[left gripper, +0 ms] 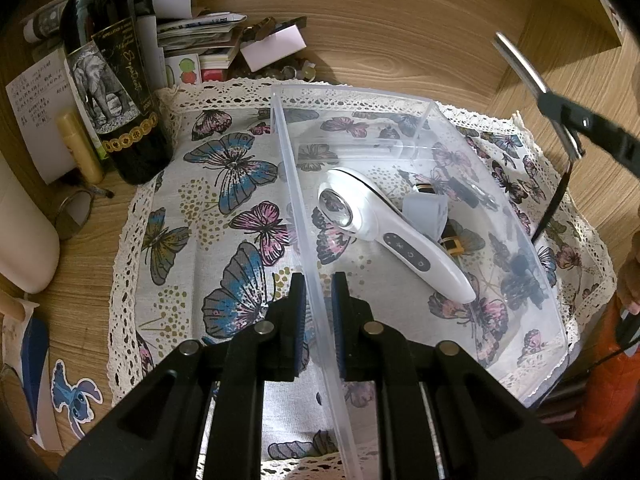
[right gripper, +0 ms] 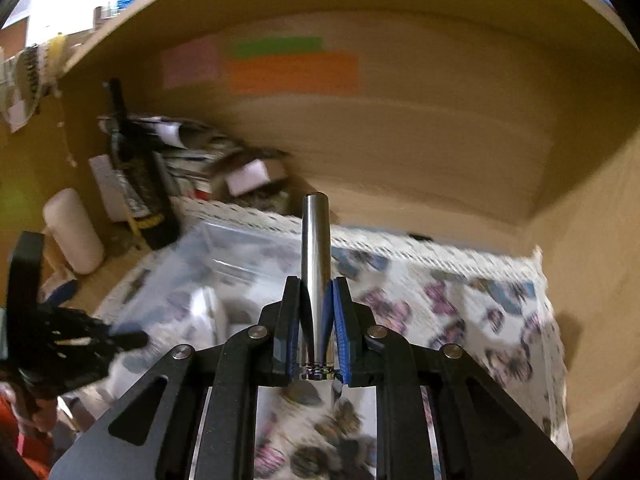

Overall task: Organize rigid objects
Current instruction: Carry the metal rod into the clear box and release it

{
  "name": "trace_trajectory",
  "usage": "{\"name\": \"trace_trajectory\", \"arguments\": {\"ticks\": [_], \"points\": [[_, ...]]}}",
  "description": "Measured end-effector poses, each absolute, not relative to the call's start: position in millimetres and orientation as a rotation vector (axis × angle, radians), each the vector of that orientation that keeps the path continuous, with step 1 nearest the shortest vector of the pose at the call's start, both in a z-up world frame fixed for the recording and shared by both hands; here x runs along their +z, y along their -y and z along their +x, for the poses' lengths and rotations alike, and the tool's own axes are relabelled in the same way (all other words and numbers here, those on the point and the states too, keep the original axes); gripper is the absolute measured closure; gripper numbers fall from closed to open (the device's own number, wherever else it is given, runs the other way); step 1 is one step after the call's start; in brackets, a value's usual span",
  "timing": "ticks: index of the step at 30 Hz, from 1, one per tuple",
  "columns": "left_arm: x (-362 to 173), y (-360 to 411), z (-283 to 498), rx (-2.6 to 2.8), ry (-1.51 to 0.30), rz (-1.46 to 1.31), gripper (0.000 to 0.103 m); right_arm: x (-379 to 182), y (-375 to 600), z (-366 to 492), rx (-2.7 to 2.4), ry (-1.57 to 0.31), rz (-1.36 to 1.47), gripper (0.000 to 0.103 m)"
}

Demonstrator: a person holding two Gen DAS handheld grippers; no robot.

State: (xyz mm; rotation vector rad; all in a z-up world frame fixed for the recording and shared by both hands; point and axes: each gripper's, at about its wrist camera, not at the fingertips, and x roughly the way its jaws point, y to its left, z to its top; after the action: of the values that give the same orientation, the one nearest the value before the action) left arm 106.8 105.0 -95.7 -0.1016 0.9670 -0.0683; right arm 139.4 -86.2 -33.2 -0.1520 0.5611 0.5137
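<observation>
A clear plastic box [left gripper: 496, 216] stands on a butterfly-print cloth [left gripper: 192, 208]. My left gripper [left gripper: 318, 284] is shut on the box's near left wall, one finger on each side. Inside the box lie a white handheld device [left gripper: 400, 240], a translucent cap [left gripper: 426, 210] and a black-and-gold item [left gripper: 452, 244]. My right gripper [right gripper: 316, 280] is shut on a silver metal bar [right gripper: 316, 248] that points forward. The left wrist view shows that gripper [left gripper: 560, 108] raised above the box's right side, with a thin black part [left gripper: 556, 200] hanging from the bar [left gripper: 516, 60].
A dark wine bottle [left gripper: 116, 92], a yellow balm tube [left gripper: 80, 148], a white bottle [left gripper: 24, 232] and a heap of papers [left gripper: 200, 36] crowd the cloth's left and back. Wooden walls close the back and right. An orange sleeve [left gripper: 608, 380] is at the right.
</observation>
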Motion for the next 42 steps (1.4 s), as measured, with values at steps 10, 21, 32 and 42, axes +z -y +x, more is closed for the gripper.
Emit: {"name": "trace_trajectory", "arguments": {"ticks": [10, 21, 32, 42], "points": [[-96, -103, 108, -0.073, -0.966, -0.109, 0.091, -34, 36, 135, 0.684, -0.584, -0.187, 0.089], [-96, -103, 110, -0.079, -0.967, -0.115, 0.091, -74, 15, 150, 0.686, -0.721, -0.213, 0.089], [-97, -106, 111, -0.082, -0.965, -0.116, 0.091, -101, 14, 160, 0.678, -0.826, -0.264, 0.088], [-100, -110, 111, -0.084, -0.966, -0.113, 0.091, -95, 25, 158, 0.672, -0.812, -0.241, 0.088]]}}
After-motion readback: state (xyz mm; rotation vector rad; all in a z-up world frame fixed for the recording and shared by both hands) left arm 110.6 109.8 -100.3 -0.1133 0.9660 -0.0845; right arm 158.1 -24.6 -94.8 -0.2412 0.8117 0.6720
